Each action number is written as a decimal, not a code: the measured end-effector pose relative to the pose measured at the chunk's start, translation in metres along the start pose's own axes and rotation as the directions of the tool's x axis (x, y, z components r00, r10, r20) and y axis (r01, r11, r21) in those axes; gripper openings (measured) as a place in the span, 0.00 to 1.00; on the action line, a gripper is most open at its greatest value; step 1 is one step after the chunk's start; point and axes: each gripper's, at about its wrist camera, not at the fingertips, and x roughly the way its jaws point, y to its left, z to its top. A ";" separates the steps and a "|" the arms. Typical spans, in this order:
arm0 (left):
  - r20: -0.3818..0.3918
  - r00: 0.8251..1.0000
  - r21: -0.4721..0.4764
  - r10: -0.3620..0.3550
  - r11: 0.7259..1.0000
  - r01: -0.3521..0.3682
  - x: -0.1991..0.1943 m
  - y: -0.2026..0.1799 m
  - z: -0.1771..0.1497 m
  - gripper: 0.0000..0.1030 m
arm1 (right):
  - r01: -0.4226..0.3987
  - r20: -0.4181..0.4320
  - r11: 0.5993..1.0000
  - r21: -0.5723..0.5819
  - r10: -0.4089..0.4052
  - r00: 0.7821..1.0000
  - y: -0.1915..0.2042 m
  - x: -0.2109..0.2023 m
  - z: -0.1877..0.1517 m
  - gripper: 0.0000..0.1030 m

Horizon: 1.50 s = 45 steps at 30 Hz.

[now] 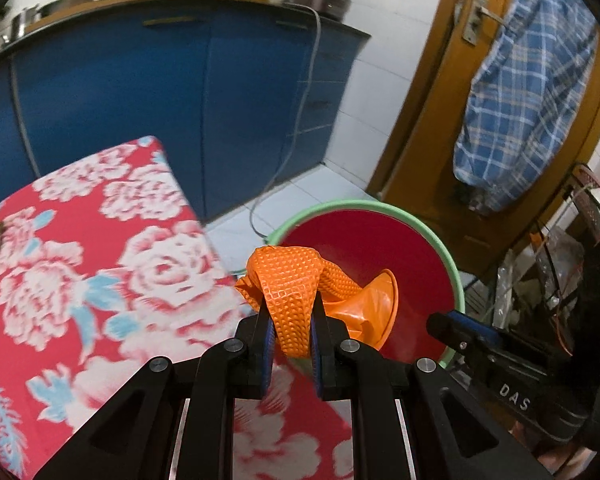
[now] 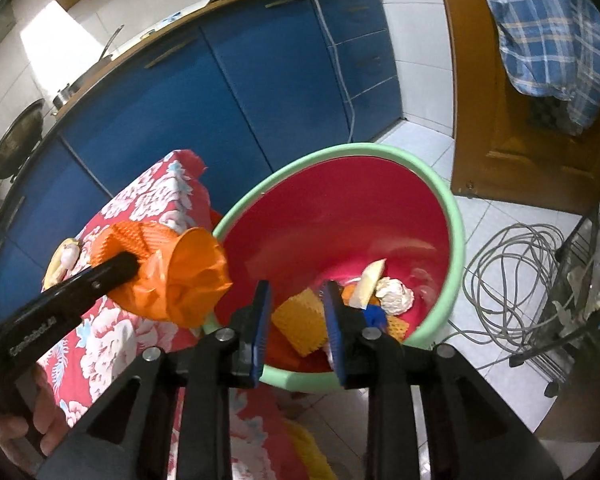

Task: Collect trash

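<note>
Holding yellow mesh and crumpled paper, the red bin sits under parted right tongs; left tongs clench orange wrapper.

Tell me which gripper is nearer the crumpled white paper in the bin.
Right. The right gripper hangs open over the bin, just above the white paper. The left gripper, shut on the orange wrapper, is outside the rim.
</note>
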 end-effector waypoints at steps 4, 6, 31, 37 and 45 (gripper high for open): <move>-0.016 1.000 0.034 -0.004 0.999 0.004 0.014 -0.011 0.002 0.19 | 0.010 0.001 1.000 0.003 -0.010 1.000 -0.006 -0.002 -0.001 0.32; -0.029 1.000 0.037 -0.012 0.999 0.013 0.019 -0.014 0.001 0.28 | 0.015 0.002 1.000 0.004 -0.015 1.000 -0.009 -0.003 -0.001 0.34; 0.007 0.989 -0.087 0.144 0.986 -0.143 -0.056 0.037 -0.030 0.59 | -0.032 0.063 0.998 -0.048 0.035 0.997 0.038 -0.044 -0.023 0.85; 0.031 0.975 -0.135 0.221 0.967 -0.214 -0.095 0.059 -0.048 0.60 | -0.078 0.082 0.992 -0.104 0.087 0.993 0.069 -0.065 -0.034 0.90; 0.064 0.949 -0.202 0.308 0.936 -0.290 -0.147 0.087 -0.075 0.64 | -0.149 0.102 0.974 -0.173 0.168 0.981 0.113 -0.087 -0.056 0.96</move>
